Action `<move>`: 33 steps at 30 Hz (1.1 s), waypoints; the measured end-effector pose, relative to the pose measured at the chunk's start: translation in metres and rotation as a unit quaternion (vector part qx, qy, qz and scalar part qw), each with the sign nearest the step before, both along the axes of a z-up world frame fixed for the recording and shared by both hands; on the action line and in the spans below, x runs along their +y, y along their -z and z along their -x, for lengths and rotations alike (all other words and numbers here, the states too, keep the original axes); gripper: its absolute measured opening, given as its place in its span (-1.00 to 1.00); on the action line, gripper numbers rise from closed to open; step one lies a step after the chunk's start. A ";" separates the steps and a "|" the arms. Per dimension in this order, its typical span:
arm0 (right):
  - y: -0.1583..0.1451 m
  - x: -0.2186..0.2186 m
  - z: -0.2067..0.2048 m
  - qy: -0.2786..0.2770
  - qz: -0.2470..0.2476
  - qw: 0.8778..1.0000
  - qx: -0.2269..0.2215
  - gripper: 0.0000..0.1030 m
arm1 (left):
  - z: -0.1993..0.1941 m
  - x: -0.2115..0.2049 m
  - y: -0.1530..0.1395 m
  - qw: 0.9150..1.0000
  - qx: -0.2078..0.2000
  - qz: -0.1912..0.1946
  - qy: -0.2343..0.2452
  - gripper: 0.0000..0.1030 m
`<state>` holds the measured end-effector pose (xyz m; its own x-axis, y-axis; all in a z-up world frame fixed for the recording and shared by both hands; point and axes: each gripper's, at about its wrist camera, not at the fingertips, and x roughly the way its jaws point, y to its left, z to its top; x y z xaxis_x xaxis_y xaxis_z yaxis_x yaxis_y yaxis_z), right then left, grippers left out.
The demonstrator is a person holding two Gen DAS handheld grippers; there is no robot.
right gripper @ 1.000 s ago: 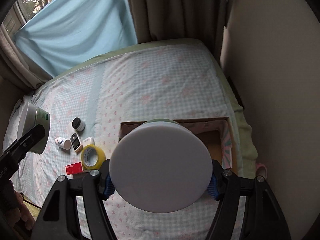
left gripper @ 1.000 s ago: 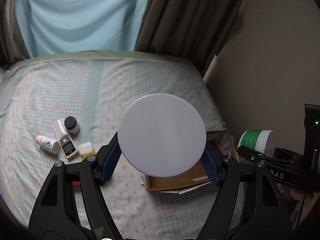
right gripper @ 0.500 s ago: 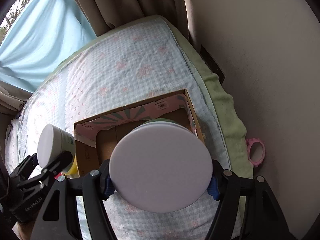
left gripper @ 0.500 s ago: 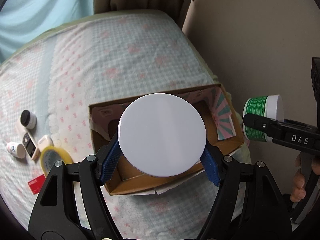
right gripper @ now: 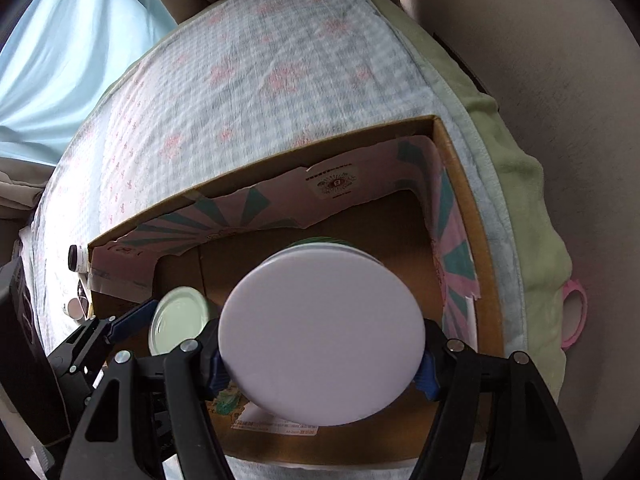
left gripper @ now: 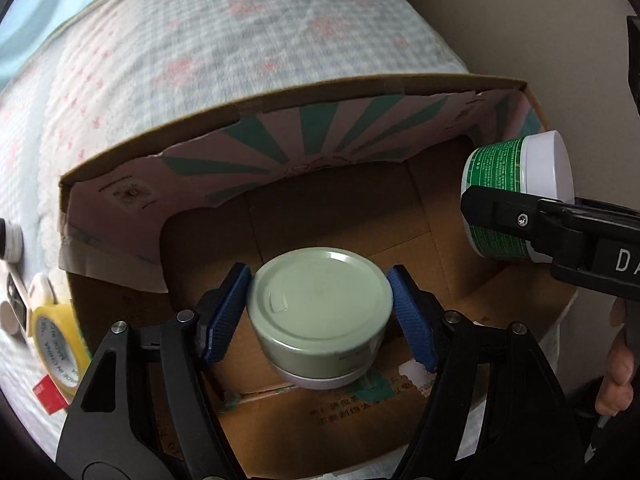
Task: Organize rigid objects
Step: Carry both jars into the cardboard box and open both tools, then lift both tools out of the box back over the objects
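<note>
Cardboard box (left gripper: 440, 216) with pink-and-green striped inner flaps lay open on the checked bedsheet (left gripper: 240, 40). Only the left wrist view showed the pale green round tin (left gripper: 320, 304) bottom-up on the box floor, between the spread blue pads of the left tongs (left gripper: 320, 312), a gap at the right pad. The right wrist view hid its jar behind a white lid; from the left, the right tongs (right gripper: 320, 344) pinched this green-labelled white-lidded jar (left gripper: 516, 196) above the box's right side. Yellow tape roll (left gripper: 56, 340) lay outside, left.

Left gripper (left gripper: 320, 312) has jaws parted; right gripper (right gripper: 320, 352) jaws are clamped; both angle downward.
</note>
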<state>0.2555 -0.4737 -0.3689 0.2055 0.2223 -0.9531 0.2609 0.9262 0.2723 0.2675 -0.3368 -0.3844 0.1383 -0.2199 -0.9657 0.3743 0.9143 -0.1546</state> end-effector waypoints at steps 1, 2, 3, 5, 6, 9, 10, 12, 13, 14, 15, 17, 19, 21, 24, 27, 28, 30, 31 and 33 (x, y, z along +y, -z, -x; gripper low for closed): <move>0.002 0.000 -0.001 0.001 -0.001 1.000 0.001 0.28 | 0.001 0.001 0.001 1.000 0.003 0.001 -0.001 0.32; 0.004 0.000 -0.001 0.002 -0.001 1.000 0.002 0.28 | 0.004 0.001 0.001 1.000 0.005 0.002 0.000 0.32; 0.005 0.000 -0.001 0.002 -0.001 1.000 0.004 0.28 | 0.006 0.001 0.001 1.000 0.006 0.002 0.001 0.32; 0.008 0.000 -0.002 0.003 0.000 1.000 0.009 0.28 | 0.009 -0.001 -0.002 1.000 0.003 -0.002 0.006 0.32; 0.008 0.001 -0.003 0.005 0.000 1.000 0.012 0.28 | 0.008 -0.001 -0.003 1.000 0.003 -0.005 0.006 0.32; 0.010 0.003 -0.007 -0.001 0.023 0.999 0.028 0.29 | 0.007 -0.003 -0.006 1.000 0.004 -0.017 0.004 0.42; 0.008 0.003 -0.008 0.003 0.040 0.999 0.027 0.44 | 0.006 -0.002 -0.011 1.000 -0.003 -0.018 0.006 0.85; -0.003 0.001 -0.008 0.011 0.044 0.999 -0.006 1.00 | 0.008 0.000 -0.020 1.000 -0.019 -0.015 0.011 1.00; -0.010 0.000 -0.006 0.015 0.040 0.999 -0.023 0.99 | 0.010 0.001 -0.024 0.999 -0.023 -0.015 0.016 1.00; -0.015 -0.001 -0.005 0.017 0.044 0.998 -0.030 0.99 | 0.012 0.003 -0.026 0.999 -0.025 -0.020 0.021 1.00; -0.019 -0.002 -0.004 0.016 0.048 0.998 -0.032 0.99 | 0.014 0.005 -0.027 0.999 -0.027 -0.028 0.025 1.00; -0.024 -0.003 0.001 0.013 0.061 0.997 -0.037 1.00 | 0.019 0.011 -0.031 0.999 -0.029 -0.029 0.029 0.99; -0.027 -0.004 0.004 0.009 0.071 0.997 -0.035 1.00 | 0.022 0.018 -0.037 0.999 -0.030 -0.027 0.026 1.00; -0.031 -0.006 0.006 0.006 0.070 0.997 -0.027 1.00 | 0.026 0.025 -0.043 0.999 -0.033 -0.025 0.020 1.00; -0.042 -0.010 0.010 0.016 0.059 0.998 -0.024 1.00 | 0.035 0.032 -0.059 0.999 -0.038 -0.016 0.011 0.99; -0.057 -0.010 0.020 0.027 0.059 0.997 -0.030 1.00 | 0.034 0.032 -0.080 0.999 -0.049 -0.009 0.007 0.99; -0.061 -0.010 0.022 0.028 0.062 0.997 -0.032 1.00 | 0.036 0.033 -0.087 0.998 -0.055 -0.007 0.007 0.99; -0.072 -0.009 0.028 0.030 0.070 0.997 -0.035 1.00 | 0.039 0.034 -0.103 0.998 -0.066 -0.004 0.009 1.00; -0.079 -0.009 0.032 0.033 0.072 0.996 -0.039 1.00 | 0.042 0.035 -0.110 0.997 -0.072 -0.004 0.009 1.00; -0.093 -0.006 0.042 0.035 0.074 0.995 -0.048 1.00 | 0.048 0.039 -0.127 0.996 -0.083 -0.001 0.007 0.99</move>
